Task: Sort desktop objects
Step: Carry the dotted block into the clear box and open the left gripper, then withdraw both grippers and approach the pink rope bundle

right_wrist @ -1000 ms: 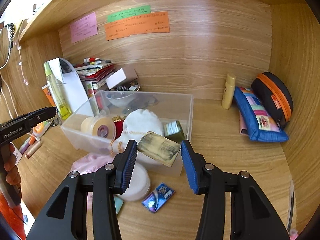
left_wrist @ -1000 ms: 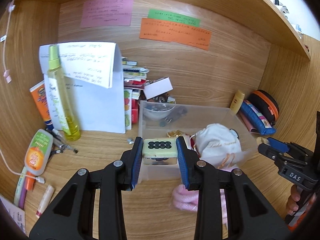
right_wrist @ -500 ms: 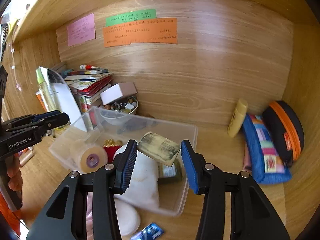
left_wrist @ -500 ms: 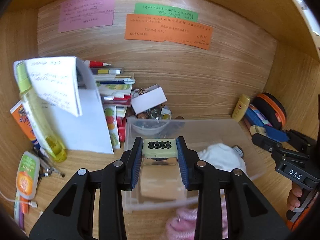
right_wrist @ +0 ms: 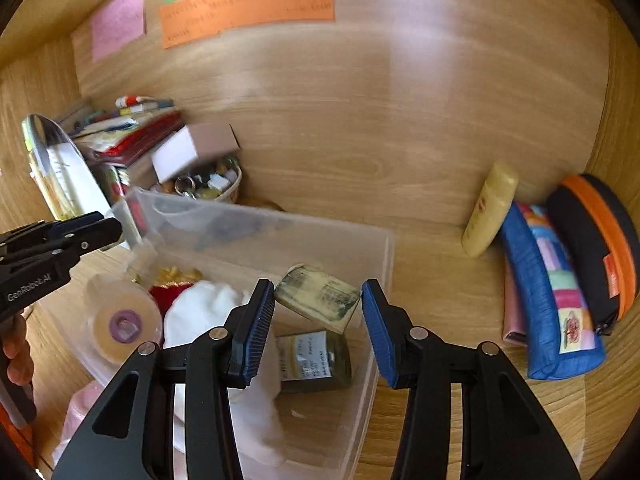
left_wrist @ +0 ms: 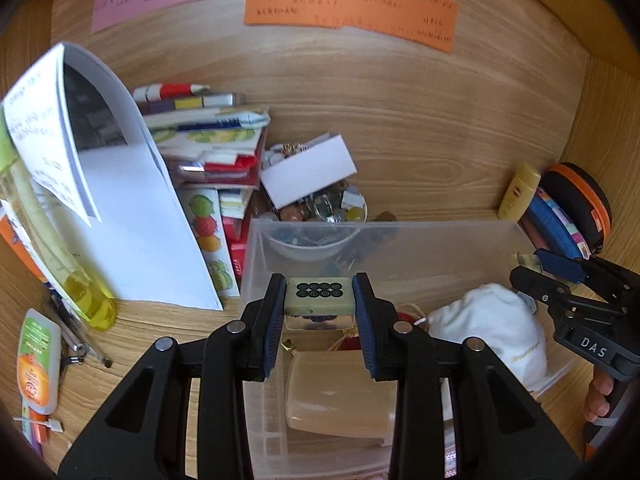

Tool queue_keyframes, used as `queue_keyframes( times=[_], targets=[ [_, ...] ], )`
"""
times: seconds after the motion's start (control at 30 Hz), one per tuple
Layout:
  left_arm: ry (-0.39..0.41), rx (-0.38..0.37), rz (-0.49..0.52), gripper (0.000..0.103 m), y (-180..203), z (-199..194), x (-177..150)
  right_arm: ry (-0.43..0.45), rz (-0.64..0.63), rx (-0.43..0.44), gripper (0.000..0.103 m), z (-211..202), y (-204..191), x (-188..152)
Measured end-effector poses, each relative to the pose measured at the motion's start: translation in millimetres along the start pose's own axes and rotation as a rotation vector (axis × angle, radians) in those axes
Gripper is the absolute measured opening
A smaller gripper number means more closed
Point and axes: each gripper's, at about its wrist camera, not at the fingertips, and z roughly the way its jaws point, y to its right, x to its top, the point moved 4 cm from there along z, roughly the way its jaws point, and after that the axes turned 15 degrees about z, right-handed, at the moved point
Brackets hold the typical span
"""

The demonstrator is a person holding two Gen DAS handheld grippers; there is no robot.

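Note:
My left gripper (left_wrist: 319,312) is shut on a pale green mahjong tile (left_wrist: 319,300) with black circles, held above the near left part of the clear plastic bin (left_wrist: 440,240). My right gripper (right_wrist: 318,312) is shut on a worn yellowish block (right_wrist: 318,298), tilted, held above the right part of the same bin (right_wrist: 376,280). Inside the bin lie a tape roll (right_wrist: 124,322), a white cloth pouch (left_wrist: 492,328), a red pouch (right_wrist: 170,294) and a dark green jar (right_wrist: 314,360). The right gripper also shows in the left wrist view (left_wrist: 532,268).
A book stack (left_wrist: 208,148), a white paper sheet (left_wrist: 120,208), a yellow spray bottle (left_wrist: 56,256) and tubes (left_wrist: 36,364) stand left. A bowl of trinkets (left_wrist: 320,212) sits behind the bin. A yellow tube (right_wrist: 490,210), a blue pouch (right_wrist: 548,296) and an orange-trimmed case (right_wrist: 596,252) lie right.
Both grippers have moved forward and further over the bin, each still holding its piece. The bin's contents now sit directly below the fingers.

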Motion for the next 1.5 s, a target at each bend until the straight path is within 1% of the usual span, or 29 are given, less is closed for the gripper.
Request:
queue_keyframes(
  times=[0.07, 0.13, 0.23, 0.3, 0.43, 0.57, 0.6, 0.63, 0.67, 0.73, 0.77, 0.83, 0.87, 0.93, 1.13, 1.23, 1.3, 1.5],
  targets=[
    [-0.01, 0.006, 0.006, 0.033, 1, 3, -1, 0.0, -0.002, -0.003, 0.042, 0, 0, -1],
    [-0.02, -0.004, 0.007, 0.033, 2, 7, -3, 0.007, -0.02, -0.02, 0.042, 1, -2, -3],
    [-0.032, -0.01, 0.01, 0.033, 4, 10, -6, -0.01, -0.027, -0.02, 0.042, 5, -5, -6],
    [-0.036, -0.006, 0.023, 0.033, 6, 10, -7, -0.002, -0.038, -0.031, 0.043, 4, -6, -7],
    [-0.02, -0.002, 0.036, 0.033, 9, 6, -6, 0.031, -0.086, -0.066, 0.042, -1, -10, -9],
    [-0.013, -0.002, 0.034, 0.034, 9, 3, -4, 0.048, -0.109, -0.075, 0.044, -4, -15, -10],
    [-0.011, -0.001, 0.033, 0.036, 8, 2, -5, 0.05, -0.108, -0.072, 0.045, -5, -15, -9],
    [-0.012, 0.002, 0.034, 0.045, 7, 1, -5, 0.051, -0.106, -0.068, 0.05, -6, -15, -9],
    [-0.015, 0.008, 0.038, 0.057, 7, 0, -5, 0.052, -0.104, -0.065, 0.056, -6, -15, -9],
    [0.005, 0.006, 0.043, 0.063, 8, -7, -5, 0.059, -0.097, -0.069, 0.065, -8, -14, -8],
    [0.012, 0.018, 0.048, 0.068, 8, -9, -4, 0.065, -0.095, -0.071, 0.068, -9, -14, -8],
    [0.038, 0.056, 0.061, 0.075, 8, -16, -3, 0.071, -0.089, -0.062, 0.072, -12, -14, -6],
    [0.05, 0.063, 0.067, 0.076, 9, -19, -2, 0.071, -0.086, -0.056, 0.075, -13, -14, -6],
    [0.066, 0.063, 0.07, 0.076, 10, -25, -2, 0.075, -0.081, -0.041, 0.078, -15, -16, -5],
    [0.074, 0.064, 0.049, 0.078, 11, -43, -6, 0.086, -0.08, -0.018, 0.078, -28, -19, -4],
    [0.093, 0.065, 0.041, 0.088, 12, -60, -12, 0.097, -0.067, -0.007, 0.081, -42, -16, -4],
    [0.105, 0.067, 0.049, 0.089, 14, -71, -18, 0.116, -0.055, 0.002, 0.083, -55, -13, -8],
    [0.076, 0.08, 0.104, 0.092, 26, -88, -43, 0.13, -0.054, 0.003, 0.085, -80, -3, -25]
  ],
)
